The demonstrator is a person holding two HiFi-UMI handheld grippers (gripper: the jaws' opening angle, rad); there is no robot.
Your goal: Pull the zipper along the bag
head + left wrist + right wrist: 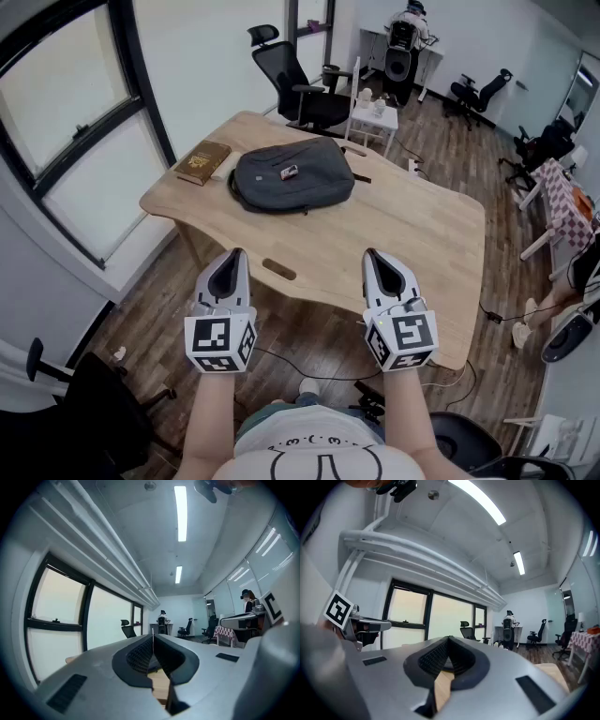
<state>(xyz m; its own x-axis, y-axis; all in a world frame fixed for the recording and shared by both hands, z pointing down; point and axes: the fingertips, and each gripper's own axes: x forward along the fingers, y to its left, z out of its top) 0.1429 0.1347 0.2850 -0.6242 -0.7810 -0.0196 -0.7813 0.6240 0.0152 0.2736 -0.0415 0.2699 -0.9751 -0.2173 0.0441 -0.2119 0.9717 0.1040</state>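
2 closed grippers (235,255) (372,255) short of bag (292,178)

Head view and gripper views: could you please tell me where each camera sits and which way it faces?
Head view: on the person's head, looking steeply down at the table and bag; both forearms, the left gripper and the right gripper show.
Left gripper view: on the left gripper, looking level along its shut jaws across the room; the right gripper shows at right.
Right gripper view: on the right gripper, level along its shut jaws; the left gripper shows at left.
Shared: both gripper views show the windows.
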